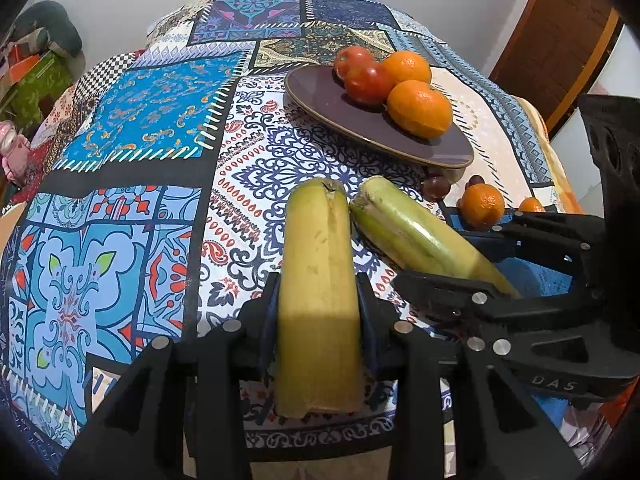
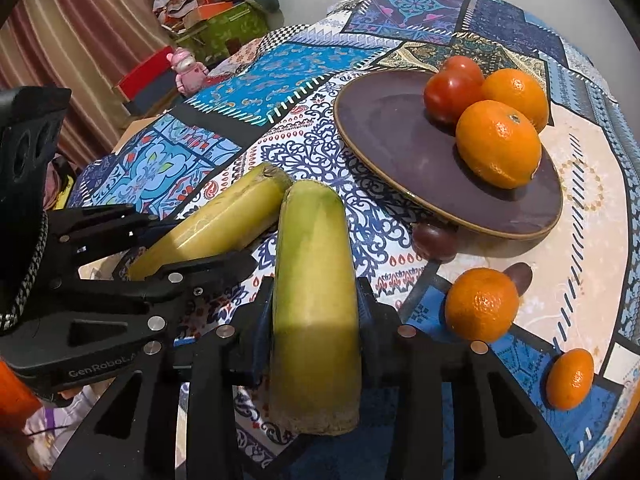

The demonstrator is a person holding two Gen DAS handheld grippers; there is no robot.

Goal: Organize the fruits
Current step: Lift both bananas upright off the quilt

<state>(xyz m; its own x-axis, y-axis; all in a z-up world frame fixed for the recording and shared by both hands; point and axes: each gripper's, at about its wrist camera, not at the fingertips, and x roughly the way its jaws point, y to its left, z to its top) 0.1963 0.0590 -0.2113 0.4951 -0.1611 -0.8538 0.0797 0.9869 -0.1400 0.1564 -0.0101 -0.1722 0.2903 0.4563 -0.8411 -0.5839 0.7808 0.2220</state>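
While each gripper's jaws pinch a banana, only right wrist view shows small orange (image 2: 570, 378), pink toy (image 2: 185, 70).

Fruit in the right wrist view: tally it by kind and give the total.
Banana pieces: 2, one in the right gripper, one in the left gripper.
Oranges: 4, two on the plate, at and, two on the cloth, at and.
Red fruits: 2 on the plate.
Small dark fruits: 2.
Total: 10.
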